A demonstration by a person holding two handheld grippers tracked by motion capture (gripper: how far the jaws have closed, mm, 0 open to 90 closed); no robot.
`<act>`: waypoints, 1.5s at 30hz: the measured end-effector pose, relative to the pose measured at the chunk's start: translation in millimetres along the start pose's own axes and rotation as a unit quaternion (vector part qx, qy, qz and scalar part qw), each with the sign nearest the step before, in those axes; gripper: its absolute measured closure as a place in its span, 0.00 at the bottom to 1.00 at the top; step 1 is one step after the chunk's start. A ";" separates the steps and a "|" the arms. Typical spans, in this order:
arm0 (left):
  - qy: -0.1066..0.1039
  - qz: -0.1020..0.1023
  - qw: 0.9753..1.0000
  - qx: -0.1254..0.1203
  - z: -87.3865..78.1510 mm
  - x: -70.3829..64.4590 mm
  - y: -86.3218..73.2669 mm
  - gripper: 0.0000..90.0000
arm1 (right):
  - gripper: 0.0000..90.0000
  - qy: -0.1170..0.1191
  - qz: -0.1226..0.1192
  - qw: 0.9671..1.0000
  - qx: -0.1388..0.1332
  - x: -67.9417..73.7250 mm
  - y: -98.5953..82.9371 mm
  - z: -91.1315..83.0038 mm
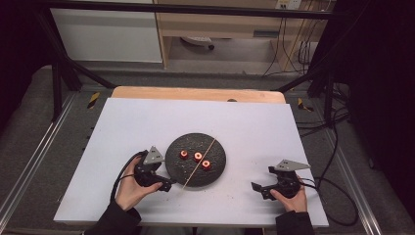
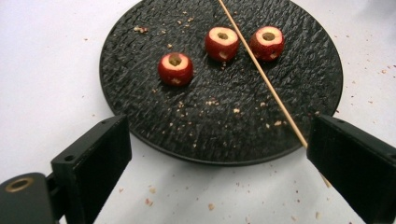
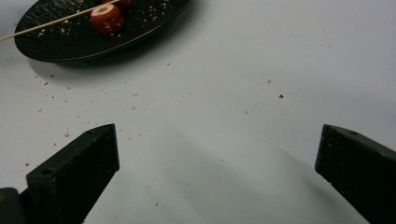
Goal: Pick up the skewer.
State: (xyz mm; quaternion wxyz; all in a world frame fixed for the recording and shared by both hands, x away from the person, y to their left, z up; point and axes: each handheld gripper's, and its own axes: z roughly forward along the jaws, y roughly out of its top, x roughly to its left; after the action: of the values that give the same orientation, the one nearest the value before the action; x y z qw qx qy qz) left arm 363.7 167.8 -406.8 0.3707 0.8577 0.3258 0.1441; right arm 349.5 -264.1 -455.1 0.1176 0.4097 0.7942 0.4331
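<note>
On the white bench [image 1: 147, 122], a round black textured plate [image 1: 176, 169] carries three cored red fruit pieces [image 1: 197, 157] in a row, with a thin wooden skewer [image 1: 208, 149] lying across it from 1 to 7 o'clock. The left claw [image 1: 166, 186] gapes wide at the plate's 8 o'clock edge, the skewer's near end just beside one jaw. The right claw [image 1: 257, 188], also wide and empty, sits over bare bench at the plate's 4 o'clock.

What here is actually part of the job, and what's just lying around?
Part of the job:
- three cored red fruits
- wooden skewer lying across them
- black plate holding both
- left gripper, open at the plate's edge
- right gripper, open over bare table

Just lying about:
- crumbs scattered on the white table
- cables beside the table
</note>
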 end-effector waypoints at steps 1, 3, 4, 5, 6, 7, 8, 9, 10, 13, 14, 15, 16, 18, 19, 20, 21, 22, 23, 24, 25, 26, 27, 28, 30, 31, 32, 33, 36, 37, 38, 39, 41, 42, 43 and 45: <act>0.000 0.000 1.000 0.002 1.5 -0.7 1.2 0.07 | 0.01 0.000 0.000 1.000 0.001 0.1 0.0 0.0; -0.001 -0.001 1.000 0.006 3.6 -1.7 3.3 0.08 | 0.01 0.000 -0.001 1.000 0.001 0.0 -0.1 0.2; -0.001 -0.001 1.000 0.007 5.0 -2.6 4.9 0.08 | 0.01 0.000 -0.001 1.000 0.001 0.0 -0.1 0.2; -0.001 -0.001 1.000 0.008 5.9 -3.5 6.1 0.08 | 0.01 0.000 -0.001 1.000 0.000 0.0 -0.1 0.2; -0.001 0.000 1.000 0.009 6.7 -4.0 6.9 0.09 | 0.01 -0.001 0.000 1.000 -0.001 0.1 0.0 0.0; 0.000 0.000 1.000 0.012 8.0 -5.0 8.4 0.09 | 0.01 0.000 0.001 1.000 -0.001 0.1 0.1 0.0; 0.000 0.000 1.000 0.013 9.1 -5.7 9.6 0.09 | 0.01 0.000 0.001 1.000 -0.001 0.1 0.1 0.0; 0.001 -0.001 1.000 0.015 10.2 -6.2 10.9 0.09 | 0.01 0.000 0.001 1.000 -0.001 0.1 0.1 0.0; 0.002 0.000 1.000 0.017 11.1 -6.7 12.1 0.10 | 0.01 -0.001 0.002 1.000 0.000 0.1 0.1 -0.1; 0.007 0.002 1.000 0.021 13.6 -8.9 16.2 0.13 | 0.01 0.000 0.002 1.000 -0.001 0.1 0.2 -0.1; 0.009 0.002 1.000 0.022 14.3 -9.5 17.3 0.13 | 0.01 0.000 0.002 1.000 -0.001 0.1 0.2 -0.1; 0.009 0.003 1.000 0.025 15.6 -10.8 19.1 0.14 | 0.01 0.000 0.003 1.000 -0.001 0.1 0.2 -0.1; 0.011 0.004 1.000 0.027 17.1 -12.1 20.4 0.16 | 0.01 0.000 0.002 1.000 0.000 0.2 0.1 0.0; 0.011 0.007 0.999 0.035 19.9 -14.4 23.1 0.17 | 0.01 0.000 0.002 1.000 0.000 0.2 0.1 0.0; 0.012 0.007 0.999 0.039 21.7 -15.7 24.3 0.18 | 0.01 0.000 0.002 1.000 0.000 0.2 0.1 0.0; 0.012 0.007 0.999 0.042 23.2 -17.0 25.5 0.19 | 0.01 0.000 0.002 1.000 0.000 0.2 0.1 0.0; 0.010 0.008 0.999 0.044 24.6 -18.4 26.9 0.21 | 0.01 0.001 0.003 1.000 -0.001 0.2 0.2 0.0; 0.009 0.009 0.999 0.046 25.7 -19.6 27.8 0.23 | 0.01 0.001 0.003 1.000 -0.001 0.1 0.1 -0.1; 0.009 0.009 0.999 0.050 27.5 -21.7 29.3 0.25 | 0.01 0.001 0.003 1.000 -0.001 0.2 0.1 -0.1; 0.008 0.010 0.999 0.051 28.7 -22.9 30.1 0.25 | 0.01 0.001 0.003 1.000 -0.001 0.2 0.1 -0.1; 0.006 0.009 0.998 0.054 30.4 -24.7 31.6 0.26 | 0.01 0.001 0.003 1.000 -0.001 0.2 0.1 -0.1; 0.005 0.009 0.998 0.056 31.5 -26.1 32.8 0.28 | 0.01 0.001 0.003 1.000 -0.001 0.2 0.1 -0.1; 0.004 0.008 0.998 0.057 32.7 -27.3 33.8 0.30 | 0.01 0.002 0.002 1.000 -0.001 0.1 0.2 0.0; 0.003 0.007 0.998 0.059 33.9 -28.6 34.8 0.31 | 0.01 0.002 0.002 1.000 -0.001 0.1 0.2 -0.1; 0.002 0.006 0.998 0.062 36.0 -30.6 36.5 0.36 | 0.01 0.002 0.003 1.000 -0.001 0.1 0.2 -0.2; 0.000 0.005 0.998 0.066 37.1 -31.7 37.6 0.36 | 0.01 0.002 0.003 1.000 -0.001 0.1 0.2 -0.2; 0.000 0.005 0.998 0.068 38.5 -32.8 38.9 0.38 | 0.01 0.002 0.002 1.000 -0.002 0.0 0.2 -0.1; 0.001 0.003 0.998 0.070 39.8 -33.8 39.8 0.39 | 0.01 0.003 0.003 1.000 -0.002 0.0 0.2 -0.1; 0.004 0.006 0.997 0.081 43.5 -35.6 42.6 0.44 | 0.01 0.003 0.002 1.000 -0.002 0.0 0.2 0.2; 0.008 0.005 0.996 0.083 45.0 -36.1 43.2 0.45 | 0.01 0.004 0.001 1.000 -0.001 -0.2 0.2 0.2; 0.008 0.004 0.996 0.087 46.2 -36.2 43.9 0.48 | 0.01 0.004 0.000 1.000 0.000 -0.3 0.2 0.2; 0.008 0.000 0.996 0.089 47.6 -36.3 44.5 0.48 | 0.01 0.004 0.000 1.000 0.000 -0.3 0.2 0.2; 0.007 -0.005 0.996 0.093 50.3 -35.9 45.2 0.51 | 0.01 0.005 0.002 1.000 -0.001 -0.2 0.2 0.2; 0.007 -0.007 0.995 0.096 51.8 -35.9 45.4 0.52 | 0.01 0.005 0.001 1.000 -0.001 -0.3 0.2 0.3; 0.006 -0.009 0.995 0.099 53.1 -36.0 45.7 0.55 | 0.01 0.005 0.001 1.000 -0.002 -0.2 0.0 0.9; 0.002 -0.013 0.994 0.104 55.3 -36.3 46.2 0.57 | 0.01 0.006 0.001 1.000 -0.001 -0.2 0.0 0.9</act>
State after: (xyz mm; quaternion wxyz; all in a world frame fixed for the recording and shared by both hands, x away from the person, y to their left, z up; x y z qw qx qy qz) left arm 384.5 89.9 -411.1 0.2808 0.8870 0.3509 0.1061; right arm 350.1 -263.7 -455.7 0.1131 0.4079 0.7942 0.4360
